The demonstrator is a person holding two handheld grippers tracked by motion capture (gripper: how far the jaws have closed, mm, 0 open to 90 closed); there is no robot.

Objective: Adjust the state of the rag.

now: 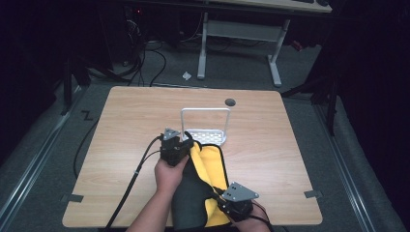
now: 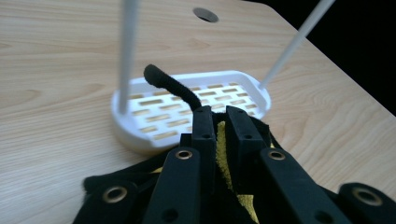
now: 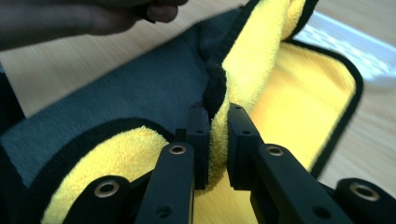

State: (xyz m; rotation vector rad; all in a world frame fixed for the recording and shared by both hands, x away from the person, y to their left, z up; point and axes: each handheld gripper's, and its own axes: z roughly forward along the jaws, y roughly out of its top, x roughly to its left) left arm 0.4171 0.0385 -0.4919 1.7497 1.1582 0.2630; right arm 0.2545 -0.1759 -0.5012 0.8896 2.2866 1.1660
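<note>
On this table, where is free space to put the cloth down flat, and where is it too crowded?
The table is bare left of the left gripper, and again right of the white rack out to the right edge. The far strip behind the rack holds a small round hole. The middle near edge is crowded: the yellow and grey cloth, both hands and the right gripper.

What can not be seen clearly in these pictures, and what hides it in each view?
- High view: the near end of the towel is cut off by the bottom edge; a hand covers part of it.
- Left gripper view: the jaws of the left gripper hide the towel edge they pinch; the rack handle is cut off by the top edge.
- Right gripper view: the rack is blurred; the jaws of the right gripper hide the pinched towel fold.
</note>
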